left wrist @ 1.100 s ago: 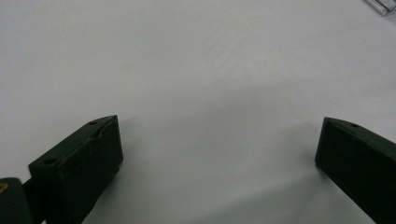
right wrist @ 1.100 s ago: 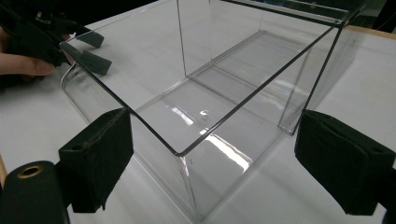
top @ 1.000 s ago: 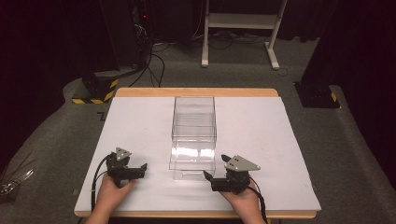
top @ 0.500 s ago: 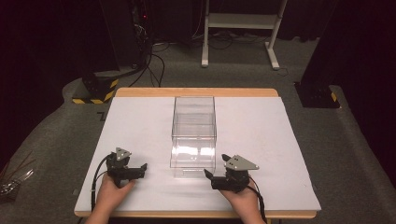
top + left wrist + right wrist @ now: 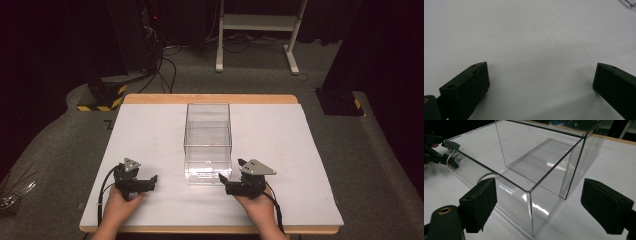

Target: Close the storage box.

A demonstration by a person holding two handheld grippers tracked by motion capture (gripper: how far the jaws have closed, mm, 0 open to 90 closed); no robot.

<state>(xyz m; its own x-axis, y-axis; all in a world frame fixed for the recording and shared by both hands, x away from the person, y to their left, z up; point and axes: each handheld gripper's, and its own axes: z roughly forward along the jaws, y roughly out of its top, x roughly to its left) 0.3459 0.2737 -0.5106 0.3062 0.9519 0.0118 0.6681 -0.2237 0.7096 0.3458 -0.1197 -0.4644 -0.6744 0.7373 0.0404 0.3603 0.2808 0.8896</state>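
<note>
A clear plastic box (image 5: 208,142) stands empty in the middle of the white table (image 5: 150,135), its long side running away from me. My left gripper (image 5: 152,180) rests on the table to the box's front left, open, with bare tabletop between its jaws (image 5: 541,85). My right gripper (image 5: 222,179) sits at the box's front right corner, open and pointing at it. In the right gripper view the box (image 5: 529,167) stands close ahead of the gripper (image 5: 537,202), one corner towards it, and nothing is held. The other hand's gripper (image 5: 439,152) shows beyond the box.
The table has a wooden edge (image 5: 210,98) at the back and grey carpet around it. Behind stand a white frame (image 5: 260,30), cables (image 5: 165,65) and a black-and-yellow foot (image 5: 102,95). Bare white surface lies either side of the box.
</note>
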